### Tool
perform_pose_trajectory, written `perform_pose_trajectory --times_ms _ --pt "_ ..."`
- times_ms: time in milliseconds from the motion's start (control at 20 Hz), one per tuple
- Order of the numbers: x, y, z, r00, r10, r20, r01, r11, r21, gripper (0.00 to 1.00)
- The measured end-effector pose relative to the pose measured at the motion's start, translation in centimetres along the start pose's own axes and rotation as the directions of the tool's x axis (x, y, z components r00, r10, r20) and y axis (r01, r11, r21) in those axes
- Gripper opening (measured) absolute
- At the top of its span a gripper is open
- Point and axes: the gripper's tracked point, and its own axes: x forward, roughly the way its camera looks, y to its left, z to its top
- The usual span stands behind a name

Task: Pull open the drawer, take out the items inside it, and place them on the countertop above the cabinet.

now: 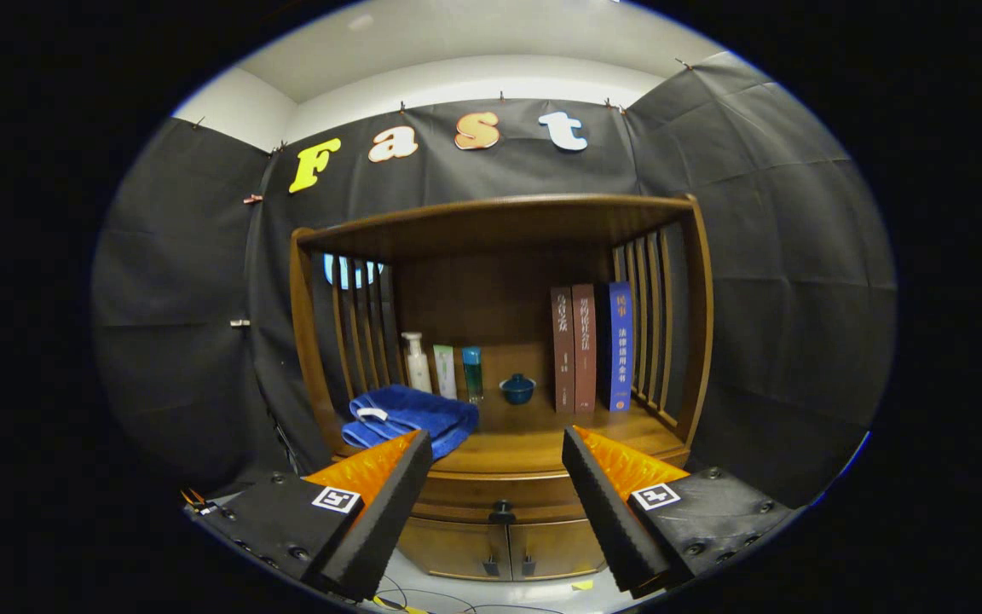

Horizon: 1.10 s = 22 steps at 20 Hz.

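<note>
A wooden cabinet stands ahead of me, with a countertop (pixel 534 443) under an open shelf frame. Below the countertop runs the drawer (pixel 499 495), closed, with a small dark knob (pixel 502 512) at its middle. My gripper (pixel 498 448) is open, its fingers spread wide with nothing between them. The knob sits beyond and between the fingertips, some way off. What the drawer holds is hidden.
On the countertop lie a folded blue towel (pixel 410 415), a white pump bottle (pixel 415 362), a pale tube (pixel 445 371), a teal bottle (pixel 472 371), a small blue lidded bowl (pixel 516 389) and three upright books (pixel 592 348). Two lower cabinet doors (pixel 508 550) sit under the drawer.
</note>
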Motion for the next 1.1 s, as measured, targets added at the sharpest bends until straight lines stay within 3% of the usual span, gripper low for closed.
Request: perform_pose_trajectory --times_ms 700,1100 --pt "10.5 -0.2 -17.3 0.981 -0.002 -0.194 0.007 1.0 0.024 1.0" --pt "13.9 -0.6 -23.7 0.953 -0.023 -0.303 0.031 0.999 0.019 0.97"
